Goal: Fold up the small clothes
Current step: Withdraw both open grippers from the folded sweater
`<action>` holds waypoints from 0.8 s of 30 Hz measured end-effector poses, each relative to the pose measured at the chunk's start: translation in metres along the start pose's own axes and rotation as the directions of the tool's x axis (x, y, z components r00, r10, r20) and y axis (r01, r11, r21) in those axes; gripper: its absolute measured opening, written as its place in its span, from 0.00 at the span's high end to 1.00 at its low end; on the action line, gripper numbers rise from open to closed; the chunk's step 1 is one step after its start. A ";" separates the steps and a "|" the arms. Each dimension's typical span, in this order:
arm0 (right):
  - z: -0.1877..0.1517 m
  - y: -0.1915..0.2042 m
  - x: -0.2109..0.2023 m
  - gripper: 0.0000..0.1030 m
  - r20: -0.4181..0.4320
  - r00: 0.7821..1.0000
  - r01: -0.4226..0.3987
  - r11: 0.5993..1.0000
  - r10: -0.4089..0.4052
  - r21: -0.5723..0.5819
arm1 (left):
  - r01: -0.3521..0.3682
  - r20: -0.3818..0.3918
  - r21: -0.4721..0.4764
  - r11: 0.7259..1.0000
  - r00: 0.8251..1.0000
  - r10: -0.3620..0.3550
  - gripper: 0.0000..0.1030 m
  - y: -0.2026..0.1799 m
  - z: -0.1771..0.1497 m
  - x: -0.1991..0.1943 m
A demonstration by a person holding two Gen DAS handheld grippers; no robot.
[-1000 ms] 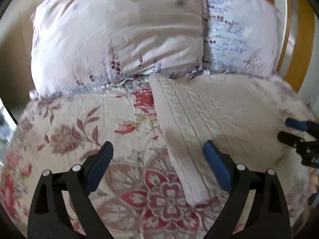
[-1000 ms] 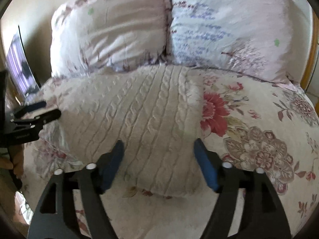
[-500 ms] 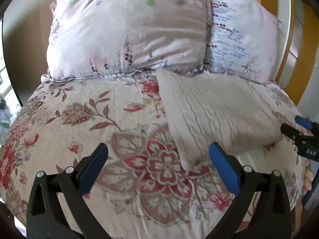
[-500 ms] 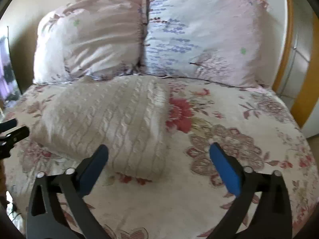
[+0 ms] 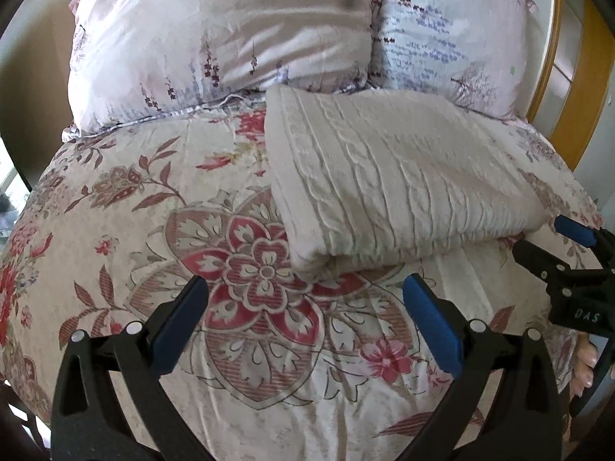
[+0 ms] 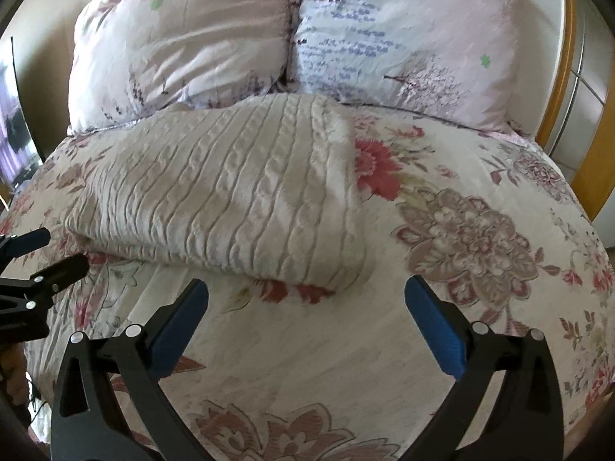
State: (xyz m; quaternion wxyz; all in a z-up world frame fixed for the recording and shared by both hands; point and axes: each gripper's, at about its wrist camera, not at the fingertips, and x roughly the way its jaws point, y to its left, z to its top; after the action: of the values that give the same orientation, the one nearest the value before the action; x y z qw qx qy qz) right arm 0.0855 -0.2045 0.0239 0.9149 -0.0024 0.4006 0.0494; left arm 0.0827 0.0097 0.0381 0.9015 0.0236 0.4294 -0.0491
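Note:
A cream cable-knit sweater point(image 5: 392, 180) lies folded into a thick rectangle on the floral bedspread point(image 5: 161, 230), just in front of the pillows. It also shows in the right wrist view point(image 6: 230, 199). My left gripper point(image 5: 303, 307) is open and empty, hovering just short of the sweater's near left corner. My right gripper point(image 6: 307, 307) is open and empty, just short of the sweater's near right edge. Each gripper shows at the side of the other's view, the right one point(image 5: 553, 234) and the left one point(image 6: 57, 249), both with jaws apart.
Two large floral pillows point(image 5: 219, 38) point(image 5: 446, 34) stand against the head of the bed. A wooden headboard edge point(image 5: 588, 77) rises at the right. A beige wall point(image 6: 42, 19) and a dark screen point(image 6: 15, 126) are at the left.
Both grippers have pulled back from the sweater, which was between their fingers a second ago. The sweater now lies free and folded on the bed.

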 end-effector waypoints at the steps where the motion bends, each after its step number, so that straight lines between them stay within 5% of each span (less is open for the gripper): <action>1: -0.001 0.001 0.001 0.01 -0.009 1.000 -0.002 1.000 0.002 0.002 | -0.003 -0.005 0.001 1.000 1.000 0.003 0.02 -0.001 0.000 0.001; 24: -0.005 0.010 0.019 0.01 -0.111 0.994 0.010 1.000 -0.008 0.010 | -0.037 -0.088 0.007 0.999 0.995 0.037 0.02 -0.008 -0.004 0.020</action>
State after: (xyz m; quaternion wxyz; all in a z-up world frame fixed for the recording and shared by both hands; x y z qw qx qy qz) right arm 0.0935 -0.1935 0.0067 0.8915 -0.0021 0.4510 0.0430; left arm 0.0915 0.0009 0.0202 0.8824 0.0359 0.4680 -0.0324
